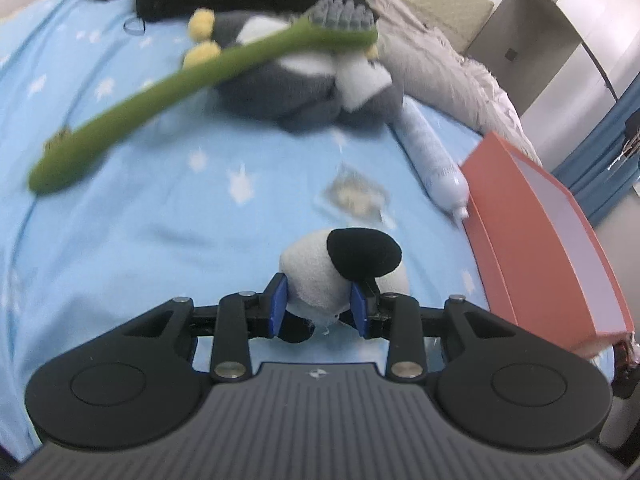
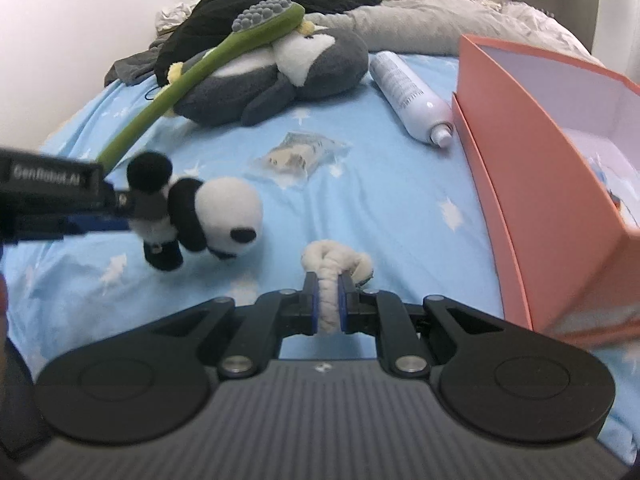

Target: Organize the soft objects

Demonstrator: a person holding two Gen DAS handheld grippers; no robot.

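Note:
My left gripper [image 1: 319, 304] is shut on a small black-and-white panda plush [image 1: 340, 276], held above the blue star-print bedsheet [image 1: 140, 220]. In the right wrist view the same panda [image 2: 208, 216] hangs from the left gripper [image 2: 138, 210] at the left. My right gripper [image 2: 328, 300] is shut on a cream fuzzy plush piece [image 2: 336, 264]. A green plush toothbrush [image 1: 180, 80] leans over a grey-and-white penguin plush [image 1: 304, 84]; in the right wrist view the toothbrush [image 2: 208, 68] and penguin [image 2: 288, 76] lie at the back of the bed. An orange box [image 2: 532, 184] stands open at the right.
A white spray bottle [image 2: 412, 96] lies beside the orange box [image 1: 540, 248]. A clear plastic packet [image 2: 298, 156] sits mid-bed. Black clothing [image 2: 272, 0] and a grey blanket [image 2: 420, 20] are piled at the back. A white wall bounds the left side.

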